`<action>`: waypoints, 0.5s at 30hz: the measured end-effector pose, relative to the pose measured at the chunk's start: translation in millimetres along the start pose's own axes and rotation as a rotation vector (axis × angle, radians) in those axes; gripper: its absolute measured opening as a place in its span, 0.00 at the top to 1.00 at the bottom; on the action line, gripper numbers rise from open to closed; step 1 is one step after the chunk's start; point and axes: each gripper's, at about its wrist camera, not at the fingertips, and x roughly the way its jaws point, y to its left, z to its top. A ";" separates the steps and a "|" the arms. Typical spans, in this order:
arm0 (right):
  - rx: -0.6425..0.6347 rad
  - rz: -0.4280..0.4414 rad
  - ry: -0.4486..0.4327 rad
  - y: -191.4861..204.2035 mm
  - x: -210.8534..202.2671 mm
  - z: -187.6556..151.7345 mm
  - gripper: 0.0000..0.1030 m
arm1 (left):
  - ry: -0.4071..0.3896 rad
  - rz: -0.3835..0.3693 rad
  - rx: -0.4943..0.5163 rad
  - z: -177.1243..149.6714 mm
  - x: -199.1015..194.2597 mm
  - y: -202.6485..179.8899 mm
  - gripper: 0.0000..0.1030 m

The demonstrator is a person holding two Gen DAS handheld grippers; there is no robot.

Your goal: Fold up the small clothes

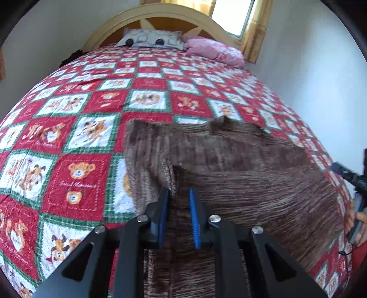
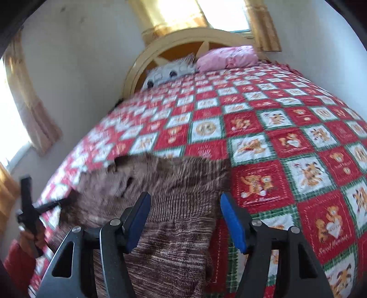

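A brown striped knit garment (image 1: 240, 174) lies on the red and white teddy-bear quilt (image 1: 75, 174) near the bed's foot. My left gripper (image 1: 180, 194) is shut on a narrow fold of the garment's near edge, and cloth runs between its blue pads. In the right wrist view the same garment (image 2: 174, 206) lies spread below my right gripper (image 2: 185, 199), whose jaws stand wide apart over the cloth's right part and hold nothing. The garment's far edge is blurred.
The quilt (image 2: 286, 149) covers the whole bed. A grey pillow (image 1: 151, 39) and a pink pillow (image 1: 215, 51) lie by the cream headboard (image 1: 160, 13). Walls and curtained windows flank the bed. The other gripper and hand show at the right edge (image 1: 353, 183).
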 end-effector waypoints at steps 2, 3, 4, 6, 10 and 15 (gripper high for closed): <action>-0.074 -0.038 0.040 10.1 16.8 -2.3 0.38 | 0.008 -0.008 0.014 2.2 3.3 -3.3 0.71; -0.102 -0.059 0.057 13.3 23.7 -3.5 0.38 | 0.016 -0.005 0.024 2.8 6.2 -4.5 0.65; -0.130 -0.075 0.081 16.7 33.5 -5.9 0.38 | 0.024 0.001 0.034 3.6 9.8 -5.4 0.63; -0.148 -0.087 0.128 18.9 47.8 -10.7 0.38 | 0.051 0.018 0.042 3.9 19.1 -4.7 0.63; -0.224 -0.134 0.144 26.0 54.9 -20.2 0.68 | 0.064 0.007 0.001 1.1 24.5 3.0 0.66; -0.281 -0.153 0.082 35.8 38.7 -21.4 0.93 | 0.035 0.014 -0.007 -3.9 19.3 3.2 0.92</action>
